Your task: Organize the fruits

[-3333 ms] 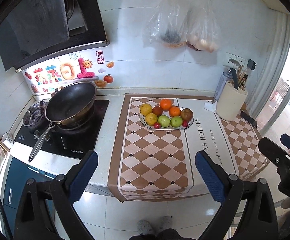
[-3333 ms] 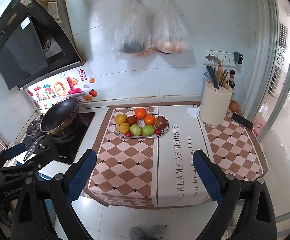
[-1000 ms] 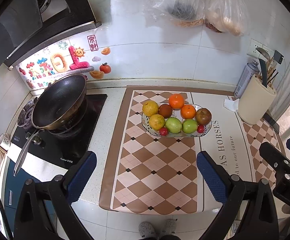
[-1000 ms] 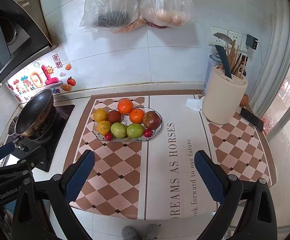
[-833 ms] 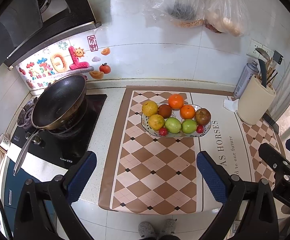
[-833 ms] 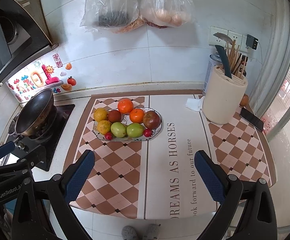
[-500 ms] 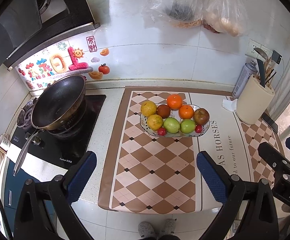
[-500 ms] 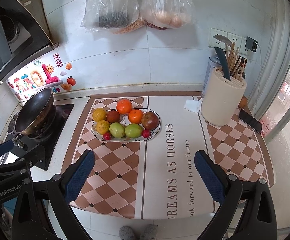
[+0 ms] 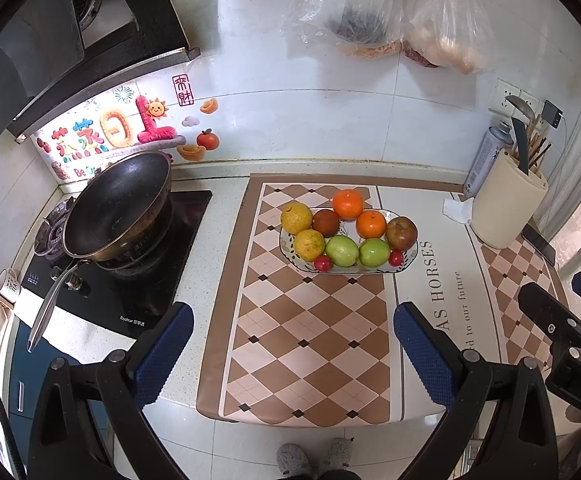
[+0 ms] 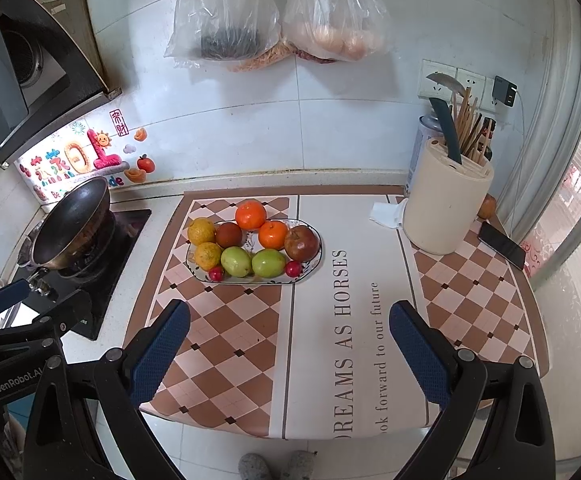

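Observation:
An oval plate (image 9: 410, 255) of fruit sits on the chequered mat at the middle of the counter. It holds two oranges (image 9: 347, 203), two yellow citrus (image 9: 296, 217), two green fruits (image 9: 342, 250), two brown-red fruits (image 9: 401, 233) and small red ones (image 9: 323, 263). The plate also shows in the right wrist view (image 10: 317, 257). My left gripper (image 9: 292, 344) is open and empty above the counter's front edge, well short of the plate. My right gripper (image 10: 290, 340) is open and empty, also in front of the plate.
A wok (image 9: 116, 208) sits on the stove at the left. A cream utensil holder (image 10: 446, 204) with a knife and chopsticks stands at the right, with a tissue (image 10: 386, 214), a phone (image 10: 501, 245) and a spray can nearby. Two plastic bags (image 10: 278, 16) hang on the wall.
Both grippers have moved forward and down toward the counter over the last seconds, so the fruit plate looks closer. Both stay open.

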The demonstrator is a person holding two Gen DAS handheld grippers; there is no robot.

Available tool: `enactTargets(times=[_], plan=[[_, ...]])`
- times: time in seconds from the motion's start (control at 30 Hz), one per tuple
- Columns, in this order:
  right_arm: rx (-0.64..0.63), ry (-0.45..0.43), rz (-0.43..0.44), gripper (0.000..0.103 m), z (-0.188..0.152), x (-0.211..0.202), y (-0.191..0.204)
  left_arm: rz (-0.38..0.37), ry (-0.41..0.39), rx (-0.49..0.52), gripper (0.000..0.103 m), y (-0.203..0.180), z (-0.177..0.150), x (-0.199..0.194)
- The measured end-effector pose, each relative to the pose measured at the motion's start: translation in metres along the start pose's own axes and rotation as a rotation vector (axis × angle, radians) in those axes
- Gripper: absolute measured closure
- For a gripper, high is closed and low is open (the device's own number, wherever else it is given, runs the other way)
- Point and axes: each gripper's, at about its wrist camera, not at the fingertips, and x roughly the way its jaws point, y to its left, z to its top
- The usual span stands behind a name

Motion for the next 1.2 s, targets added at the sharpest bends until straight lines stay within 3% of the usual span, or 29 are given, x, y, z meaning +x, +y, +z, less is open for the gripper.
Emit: enactTargets(times=[1.2], plan=[[-0.009, -0.011, -0.009, 0.000, -0.001, -0.010, -0.013, 0.000, -0.026, -0.008, 0.000, 0.001, -0.005, -0.008]])
